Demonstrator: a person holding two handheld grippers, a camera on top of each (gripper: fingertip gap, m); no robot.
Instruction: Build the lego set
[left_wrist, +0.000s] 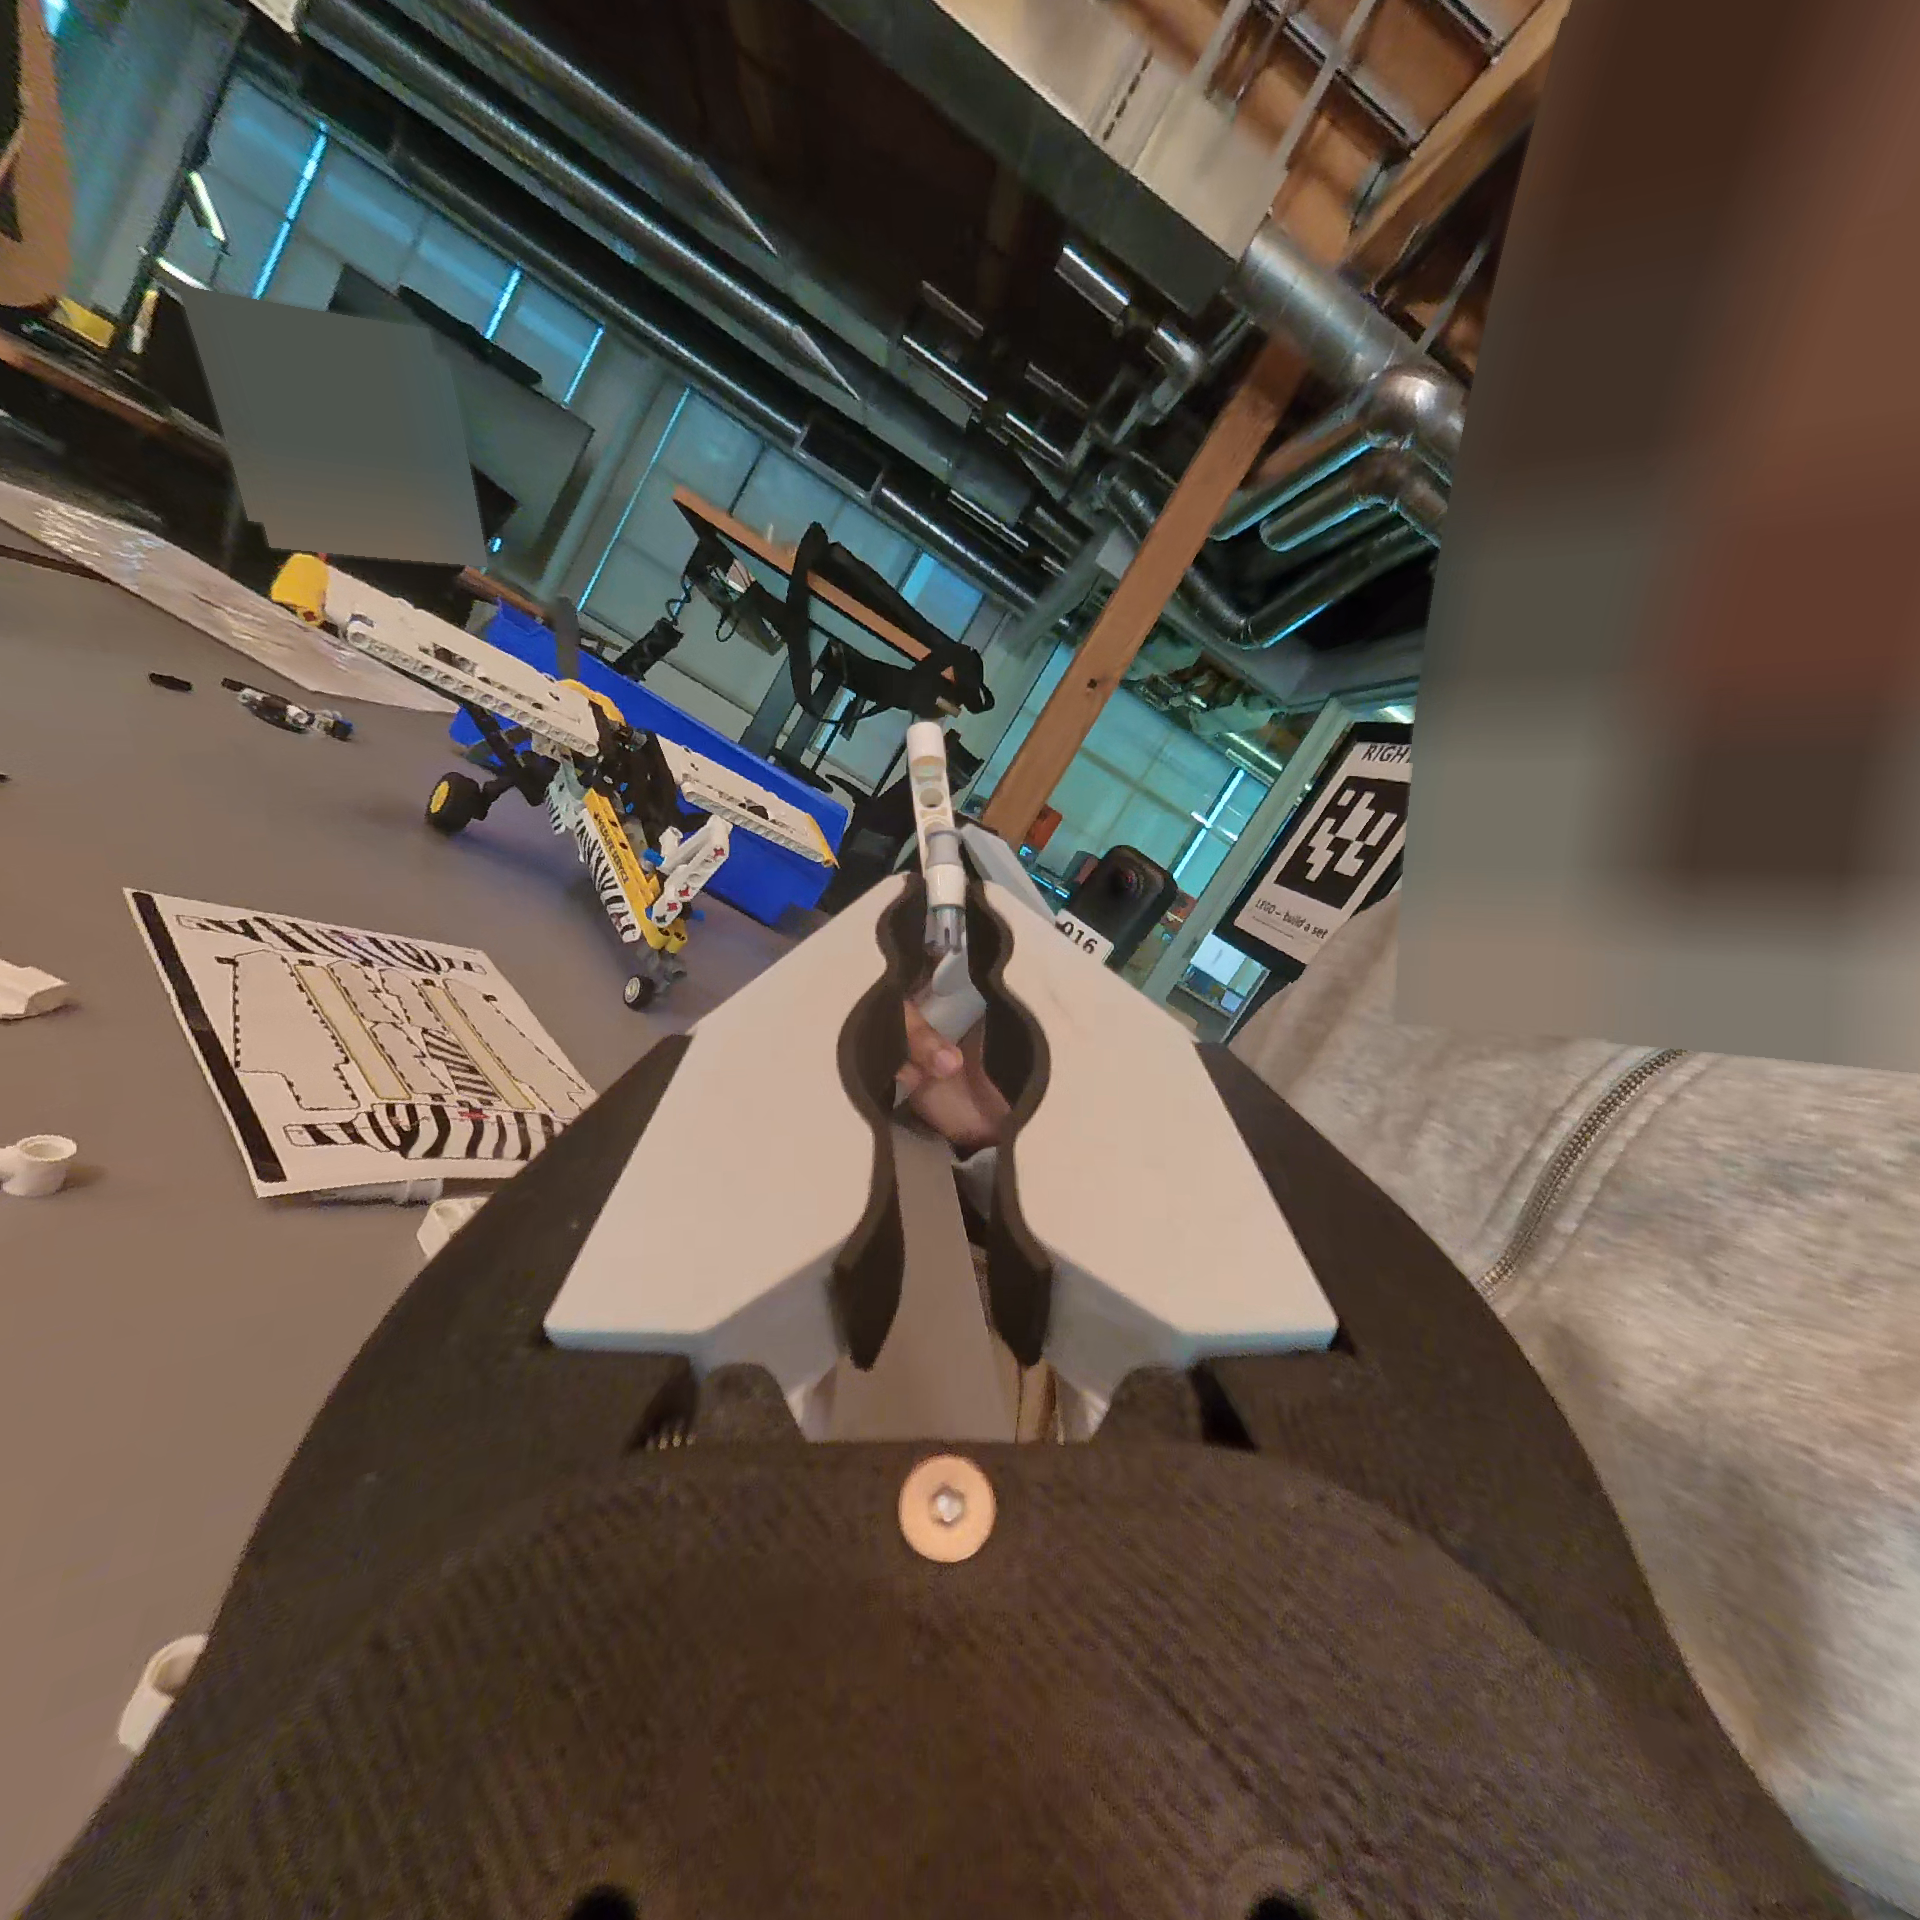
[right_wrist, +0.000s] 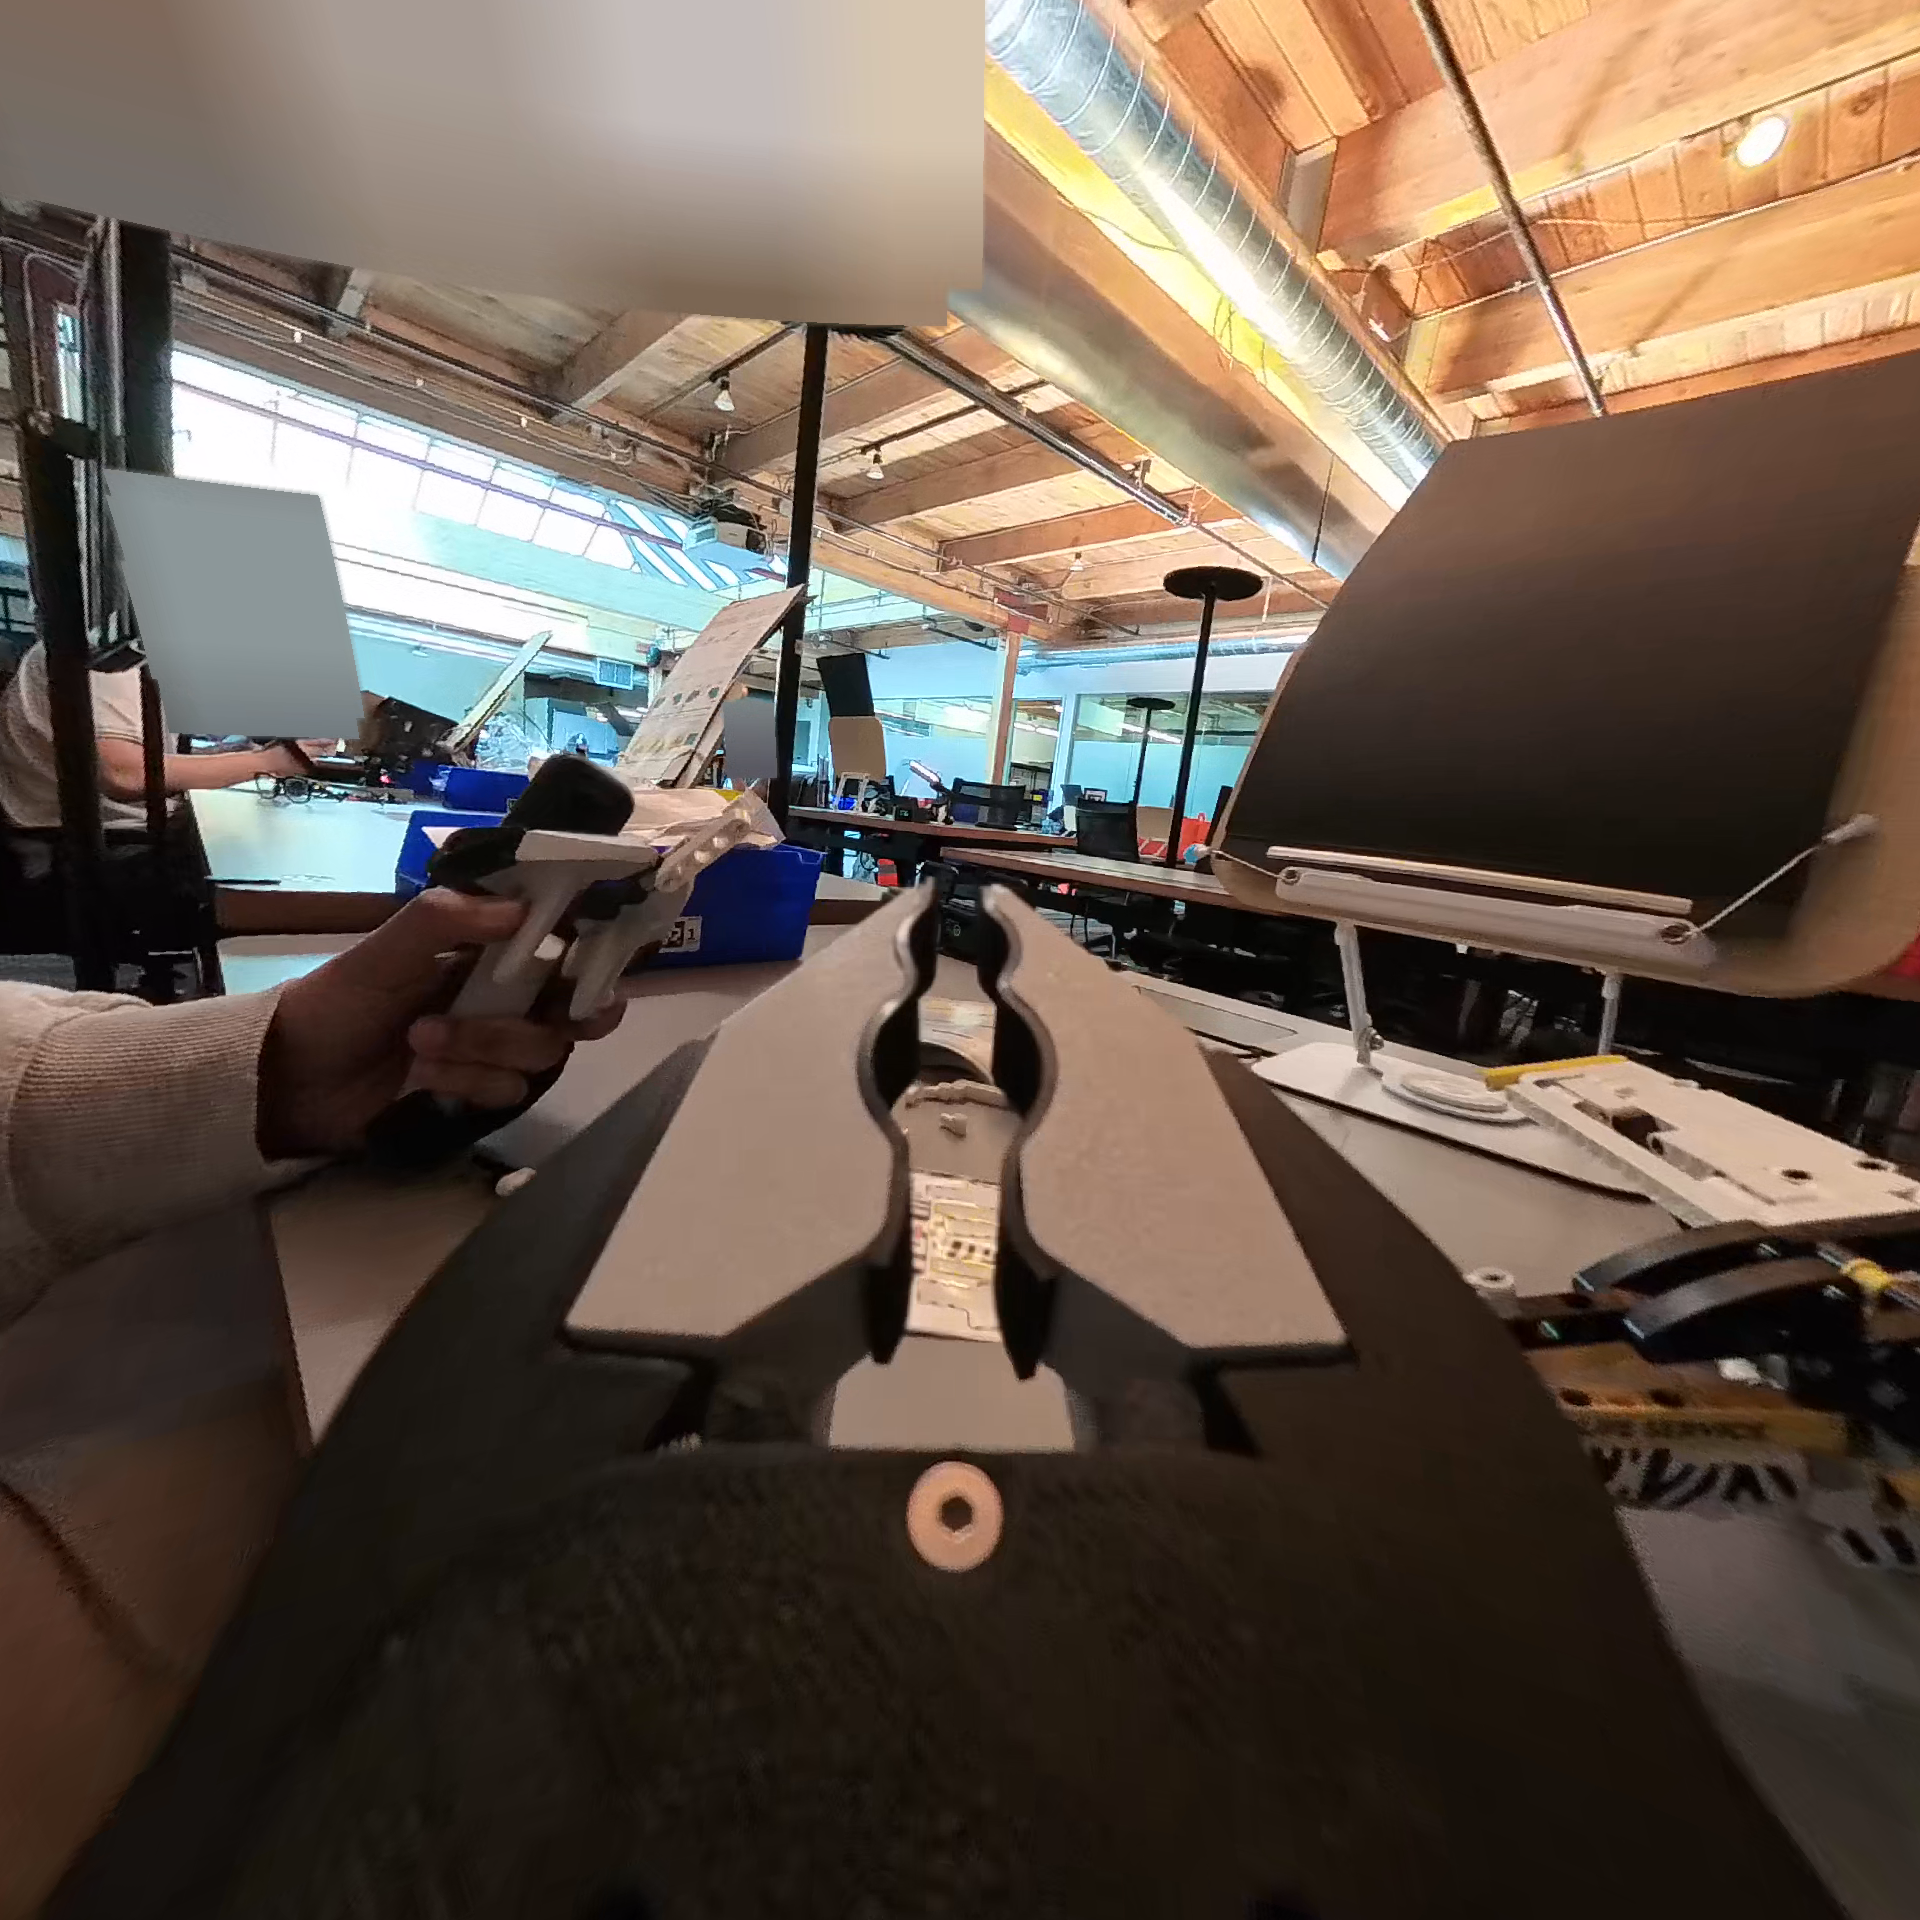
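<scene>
Gripping white beam (left_wrist: 932, 821) in left tool (left_wrist: 940, 904), base hidden | right tool (right_wrist: 956, 904) slightly apart, empty

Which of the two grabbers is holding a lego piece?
The left gripper: its tips are shut on a thin white lego beam sticking up. The right gripper has a small gap and holds nothing.

On the table (left_wrist: 156, 831), the plane model (left_wrist: 582, 769) stands behind the sticker sheet (left_wrist: 353, 1039), with a bin (left_wrist: 727, 790) behind the model. Small loose parts (left_wrist: 270, 710) lie to the model's left. The left gripper (left_wrist: 940, 904) pinches a beam (left_wrist: 930, 821) upright, raised above the table.
</scene>
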